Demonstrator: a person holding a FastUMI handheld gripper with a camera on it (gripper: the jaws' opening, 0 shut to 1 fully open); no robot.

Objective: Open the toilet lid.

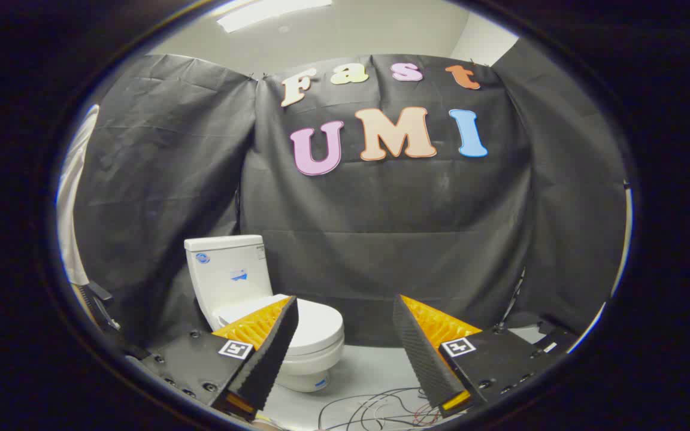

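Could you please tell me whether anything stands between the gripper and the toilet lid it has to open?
Nothing visible does. The gripper is open, its fingers spread apart and holding nothing. The closed white plastic toilet lid lies beyond them, partly behind one finger. Thin loose cables lie on the pale floor below, clear of the approach.

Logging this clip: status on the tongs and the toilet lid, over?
Tongs open, holding nothing. Toilet lid down, beyond the tongs, partly behind one finger. Loose cables on floor beneath the tongs, short of the toilet.
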